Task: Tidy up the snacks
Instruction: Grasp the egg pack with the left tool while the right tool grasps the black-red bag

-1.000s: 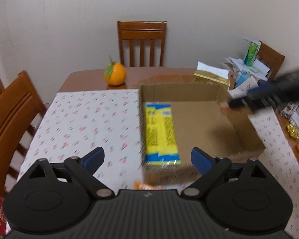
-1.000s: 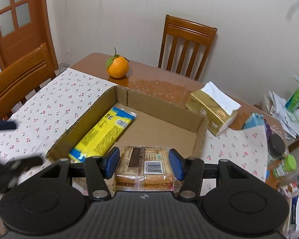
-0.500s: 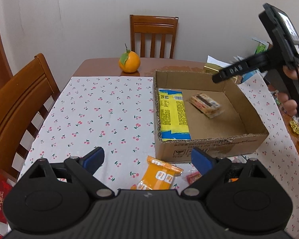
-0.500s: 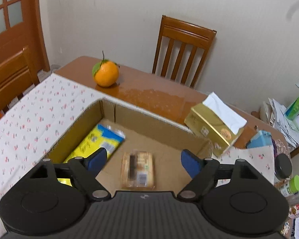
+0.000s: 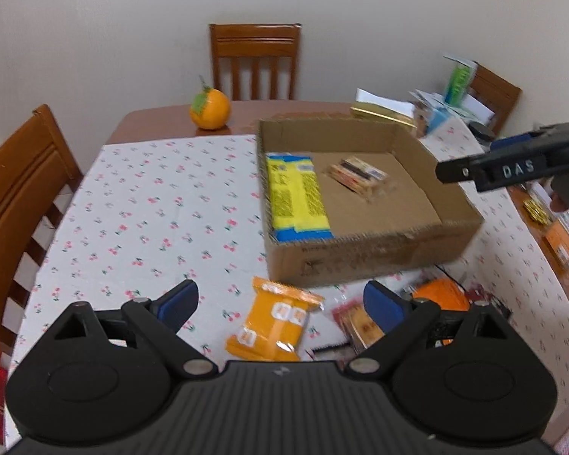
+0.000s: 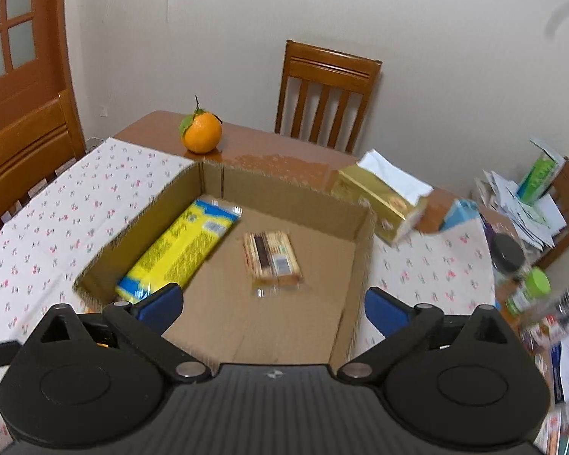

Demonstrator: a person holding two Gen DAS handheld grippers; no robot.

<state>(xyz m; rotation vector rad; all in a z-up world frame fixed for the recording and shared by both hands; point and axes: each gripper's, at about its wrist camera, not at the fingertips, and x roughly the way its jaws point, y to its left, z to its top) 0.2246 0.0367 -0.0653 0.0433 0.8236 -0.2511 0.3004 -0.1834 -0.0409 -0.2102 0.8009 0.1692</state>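
Observation:
An open cardboard box (image 5: 360,261) (image 6: 356,227) holds a yellow and blue packet (image 5: 297,197) (image 6: 180,250) along its left wall and a brown biscuit pack (image 5: 358,176) (image 6: 271,259) lying loose on its floor. My right gripper (image 6: 271,303) hovers over the box's near side, its jaws opening wide with nothing between them. My left gripper (image 5: 280,303) stands open above an orange snack packet (image 5: 275,320) on the tablecloth in front of the box. A red packet (image 5: 358,326) and another orange one (image 5: 442,294) lie beside it.
An orange fruit (image 5: 209,109) (image 6: 201,136) sits on the bare wood at the far end. A gold tissue box (image 6: 383,204), jars and papers crowd the right side. Wooden chairs (image 5: 256,60) (image 6: 324,94) stand behind and to the left.
My right gripper let go of the brown biscuit pack, which dropped into the box, and its jaws spread wide while it pulled back. The left gripper stayed open and backed towards the loose packets.

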